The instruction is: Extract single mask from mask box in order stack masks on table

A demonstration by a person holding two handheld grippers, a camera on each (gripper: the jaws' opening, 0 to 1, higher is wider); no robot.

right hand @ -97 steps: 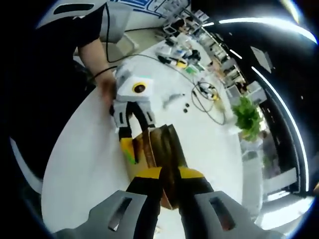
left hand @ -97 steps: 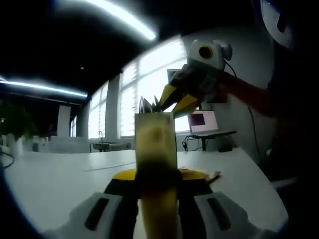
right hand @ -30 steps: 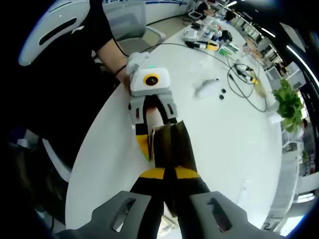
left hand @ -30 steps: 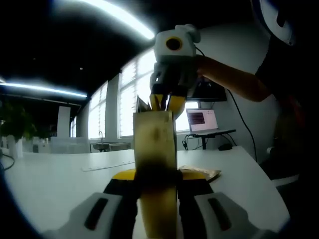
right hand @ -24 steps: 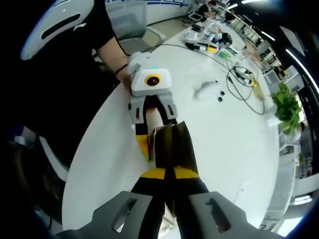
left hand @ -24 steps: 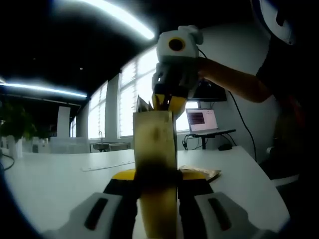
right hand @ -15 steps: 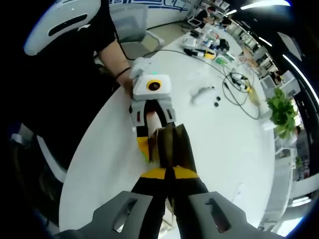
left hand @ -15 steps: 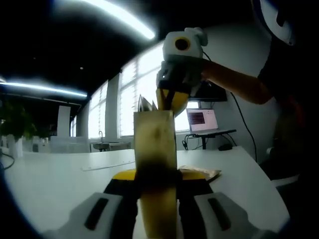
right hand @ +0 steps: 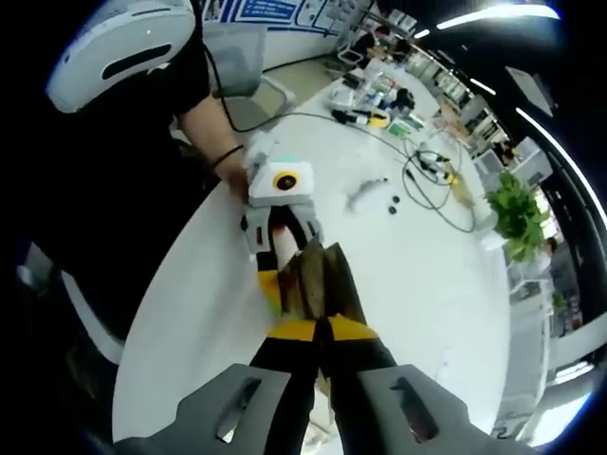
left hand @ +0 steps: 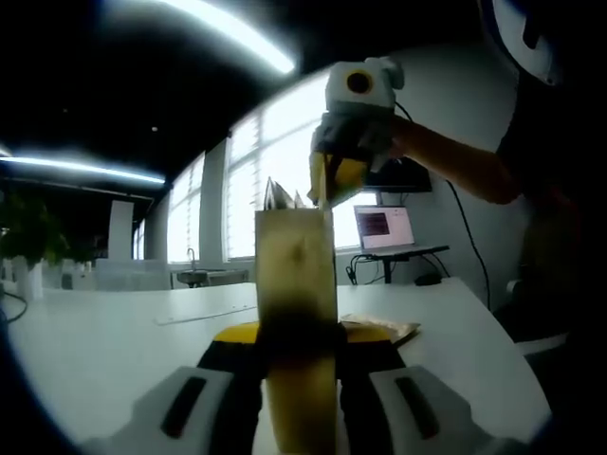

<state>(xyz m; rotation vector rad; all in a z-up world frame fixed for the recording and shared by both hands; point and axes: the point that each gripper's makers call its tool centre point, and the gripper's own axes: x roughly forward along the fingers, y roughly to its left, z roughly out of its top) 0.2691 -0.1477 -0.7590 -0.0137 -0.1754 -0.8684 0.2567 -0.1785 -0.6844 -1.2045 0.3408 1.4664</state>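
Tongs (left hand: 296, 351) of the left hand, seen in the left gripper view, are pressed onto the narrow sides of the tan mask box (left hand: 296, 275), which stands upright on the white surface (left hand: 104, 351) between their yellow-tipped jaws. Just past the box's open top, thin white mask edges (left hand: 277, 196) stick up from inside it. Above them hang the right tongs (left hand: 329, 185), jaws pointing down at the box mouth and drawn together; whether a mask is caught between them cannot be told. A person's forearm (left hand: 446, 161) leads away from those tongs to the right. Behind the box a flat brown packet (left hand: 379, 329) lies on the surface, and farther off an open laptop (left hand: 384, 230) stands before bright windows (left hand: 275, 171). In the right gripper view, the right tongs (right hand: 318, 334) show their yellow tips closed together at the top of the mask box (right hand: 318, 275). Beyond the box the left tongs (right hand: 270, 270) grip its side, held by a person's hand (right hand: 248, 156). Farther along the surface (right hand: 417, 294) lie a black cable (right hand: 432, 194), scattered small items (right hand: 379, 104), and a green potted plant (right hand: 517, 213) near the far edge.
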